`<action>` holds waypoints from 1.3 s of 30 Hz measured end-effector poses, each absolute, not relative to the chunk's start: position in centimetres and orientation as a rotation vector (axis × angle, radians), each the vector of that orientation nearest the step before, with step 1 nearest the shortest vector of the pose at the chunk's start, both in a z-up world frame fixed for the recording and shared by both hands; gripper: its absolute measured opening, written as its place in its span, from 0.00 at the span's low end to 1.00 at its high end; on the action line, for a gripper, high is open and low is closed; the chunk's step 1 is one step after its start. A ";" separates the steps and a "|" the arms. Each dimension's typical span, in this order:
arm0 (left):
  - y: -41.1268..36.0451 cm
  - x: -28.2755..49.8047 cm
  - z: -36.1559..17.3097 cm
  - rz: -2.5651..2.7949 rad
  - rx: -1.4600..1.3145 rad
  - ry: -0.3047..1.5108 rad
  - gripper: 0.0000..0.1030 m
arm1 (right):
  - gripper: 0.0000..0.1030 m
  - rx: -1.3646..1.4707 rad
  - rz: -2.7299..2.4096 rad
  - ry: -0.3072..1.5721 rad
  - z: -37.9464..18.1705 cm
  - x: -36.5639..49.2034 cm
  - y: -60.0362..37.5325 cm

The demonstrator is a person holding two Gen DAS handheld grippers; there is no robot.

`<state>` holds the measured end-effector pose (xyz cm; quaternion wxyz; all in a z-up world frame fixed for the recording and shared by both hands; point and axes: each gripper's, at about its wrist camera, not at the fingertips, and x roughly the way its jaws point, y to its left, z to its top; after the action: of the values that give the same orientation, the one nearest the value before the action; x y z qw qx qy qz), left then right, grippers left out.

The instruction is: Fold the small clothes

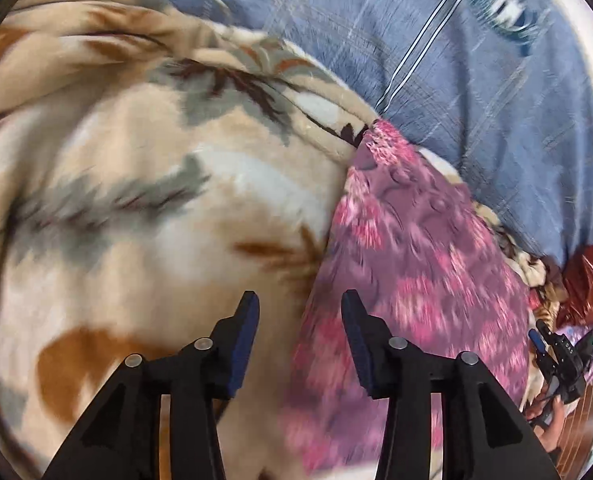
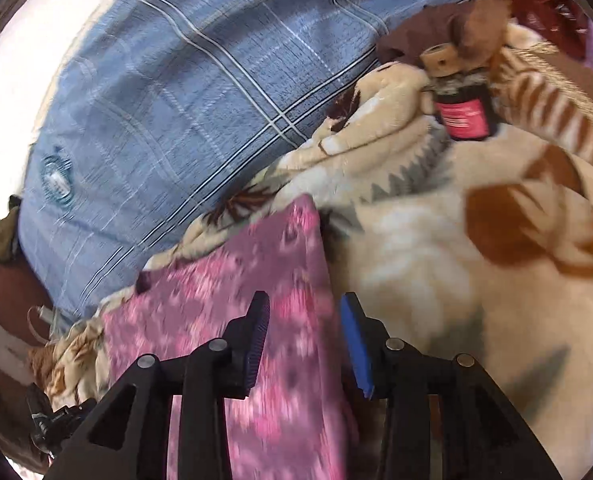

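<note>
A small purple garment with pink flower print [image 1: 412, 264] lies flat on a cream floral blanket [image 1: 144, 208]. My left gripper [image 1: 300, 304] is open and empty, above the garment's left edge. In the right wrist view the same garment [image 2: 232, 288] lies under my right gripper [image 2: 304, 304], which is open and empty above the garment's right edge. The right gripper also shows at the far right of the left wrist view [image 1: 556, 356]. Both views are blurred by motion.
A blue checked pillow [image 1: 476, 80] lies behind the garment, also in the right wrist view [image 2: 184, 92]. A dark bottle with a pink label [image 2: 462, 110] and brown cloth [image 2: 444, 36] rest on the blanket at the back right. Dark red fabric [image 1: 592, 280] lies at the right.
</note>
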<state>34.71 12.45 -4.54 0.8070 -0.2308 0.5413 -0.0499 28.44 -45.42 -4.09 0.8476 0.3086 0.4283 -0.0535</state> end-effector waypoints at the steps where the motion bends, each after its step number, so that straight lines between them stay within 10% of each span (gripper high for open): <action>1: 11.8 36.2 -5.0 -0.102 -0.488 1.177 0.42 | 0.39 0.652 -0.130 0.906 -4.4 29.2 -45.6; 5: 8.2 41.3 -6.4 -0.117 -0.444 1.222 0.35 | 0.33 0.602 -0.148 0.919 -5.1 31.9 -45.1; 6: 7.7 41.7 -6.0 -0.139 -0.439 1.204 0.29 | 0.04 0.573 -0.100 0.925 -4.8 32.7 -44.7; 9: 6.4 42.3 -4.6 -0.136 -0.393 1.115 0.22 | 0.03 0.563 -0.046 0.800 -2.5 32.6 -44.4; 33: 3.0 31.3 -0.6 -0.089 -0.167 1.033 0.44 | 0.14 0.421 -0.206 1.108 -1.3 16.0 -31.9; 39: 5.4 30.5 0.2 -0.130 -0.173 1.064 0.44 | 0.36 0.174 -0.148 1.189 -1.9 16.8 -25.4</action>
<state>30.49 5.43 0.16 0.8562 -0.0825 0.5063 -0.0616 16.80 -25.36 -1.91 0.8223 0.0817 0.5588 -0.0697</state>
